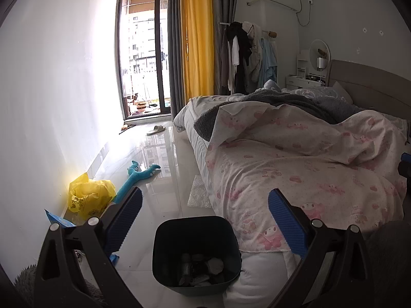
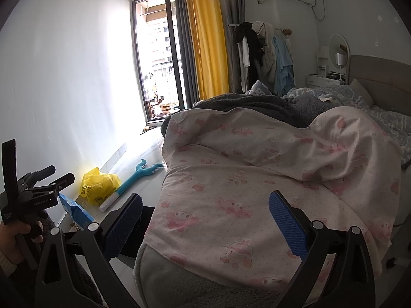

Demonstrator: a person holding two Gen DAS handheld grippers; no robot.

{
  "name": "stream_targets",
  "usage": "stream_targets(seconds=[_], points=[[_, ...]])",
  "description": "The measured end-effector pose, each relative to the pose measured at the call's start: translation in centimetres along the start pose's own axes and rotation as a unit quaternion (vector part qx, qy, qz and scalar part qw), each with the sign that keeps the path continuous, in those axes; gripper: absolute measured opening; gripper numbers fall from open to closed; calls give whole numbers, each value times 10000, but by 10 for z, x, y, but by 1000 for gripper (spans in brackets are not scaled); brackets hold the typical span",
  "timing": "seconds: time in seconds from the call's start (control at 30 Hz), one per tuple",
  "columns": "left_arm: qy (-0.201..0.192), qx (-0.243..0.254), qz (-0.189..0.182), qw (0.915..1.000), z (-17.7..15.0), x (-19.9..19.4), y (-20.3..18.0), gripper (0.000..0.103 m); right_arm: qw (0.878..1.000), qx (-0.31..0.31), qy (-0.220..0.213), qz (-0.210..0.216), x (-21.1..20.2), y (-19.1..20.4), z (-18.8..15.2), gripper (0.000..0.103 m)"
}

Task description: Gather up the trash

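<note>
Bin (image 1: 196, 254), dark and square, on the glossy floor (image 1: 159, 179) right beside the bed's near corner, between the blue pads of the left gripper (image 1: 204, 206); crumpled wrappers and scraps inside. Left gripper spread wide, nothing between the fingers. Right gripper (image 2: 205, 210) likewise released and empty, hanging over the pink-printed duvet (image 2: 257, 179). More trash along the left wall: yellow plastic bag (image 1: 88, 196), crumpled; blue packet (image 1: 57, 219) just nearer. Teal plush toy (image 1: 138, 174) beside the bag, stretched toward the far window. Bubble wrap sheet (image 1: 199, 191) flat by the bed edge. Slipper (image 1: 156, 129) far off near the balcony door.
</note>
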State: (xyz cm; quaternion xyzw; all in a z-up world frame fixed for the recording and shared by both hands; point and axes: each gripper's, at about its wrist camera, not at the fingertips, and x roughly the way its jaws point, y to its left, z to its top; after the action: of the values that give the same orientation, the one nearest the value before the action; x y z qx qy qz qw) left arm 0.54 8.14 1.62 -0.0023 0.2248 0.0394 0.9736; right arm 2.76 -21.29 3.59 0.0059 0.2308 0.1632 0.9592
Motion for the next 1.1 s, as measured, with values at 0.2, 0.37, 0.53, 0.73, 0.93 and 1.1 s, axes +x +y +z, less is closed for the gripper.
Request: stream_targets(seconds=[0.2,0.37,0.53,0.73,0.93,1.1], points=[[4,4,-1,10000,0,0,1,100,10000,-6,5,-4,0,0,0,100],[4,7,-2,10000,0,0,0,100,10000,-5,22,7,1,-1,-1,100],[6,4,0,10000,0,0,1,100,10000,-14,33,20,2,-1,-2,100],[-1,8,-1,10000,0,0,0,100,10000,-11,33,19,2,-1,-1,100],[9,1,1,10000,0,0,0,100,10000,-14,35,20,2,-1,-2,100],[22,-22,19,10000,-1,0,1,100,10000,-14,38,20,2,-1,-2,100]])
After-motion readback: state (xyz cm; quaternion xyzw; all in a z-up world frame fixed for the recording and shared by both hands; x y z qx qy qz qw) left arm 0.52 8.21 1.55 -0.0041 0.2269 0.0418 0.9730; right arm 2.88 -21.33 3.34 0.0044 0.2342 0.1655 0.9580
